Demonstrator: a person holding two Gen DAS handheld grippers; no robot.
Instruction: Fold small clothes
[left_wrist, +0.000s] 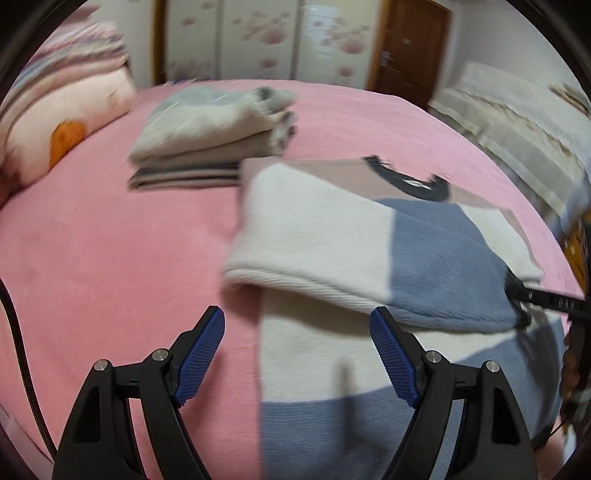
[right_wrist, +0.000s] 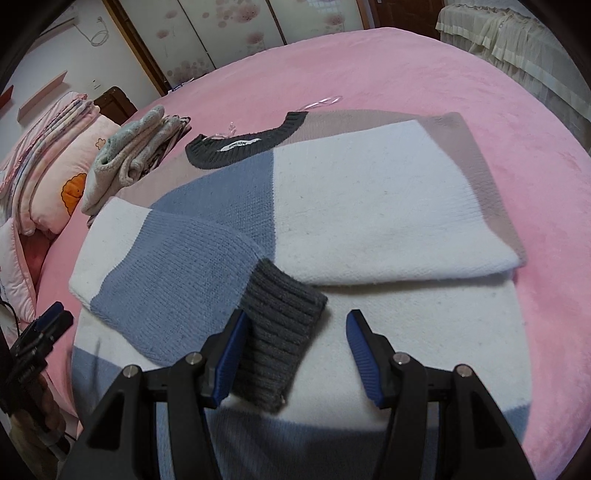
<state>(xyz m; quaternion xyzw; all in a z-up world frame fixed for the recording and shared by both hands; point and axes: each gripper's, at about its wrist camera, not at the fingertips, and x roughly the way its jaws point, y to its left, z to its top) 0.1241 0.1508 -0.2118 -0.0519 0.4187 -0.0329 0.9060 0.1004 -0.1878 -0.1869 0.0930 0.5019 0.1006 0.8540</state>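
A colour-block knit sweater (left_wrist: 332, 221) (right_wrist: 369, 206) in white, blue and beige lies on the pink bed (left_wrist: 110, 240), both sides folded inward. Its blue sleeve (right_wrist: 177, 273) lies across the body and ends in a dark grey ribbed cuff (right_wrist: 280, 332). My right gripper (right_wrist: 297, 319) stands open around that cuff: the left pad touches it, the right pad is clear of it. My left gripper (left_wrist: 297, 317) hangs open over the sweater's left edge, holding nothing. Each gripper also shows at the edge of the other's view: the right gripper (left_wrist: 546, 299) and the left gripper (right_wrist: 48, 325).
A stack of folded clothes (left_wrist: 210, 133) (right_wrist: 129, 158) sits behind the sweater toward the pillows (left_wrist: 62, 122) (right_wrist: 55, 177). A clear hanger (right_wrist: 321, 101) lies just past the collar. A flowered wardrobe (left_wrist: 266, 37), a brown door (left_wrist: 410, 48) and a frilled cover (right_wrist: 517, 44) lie beyond.
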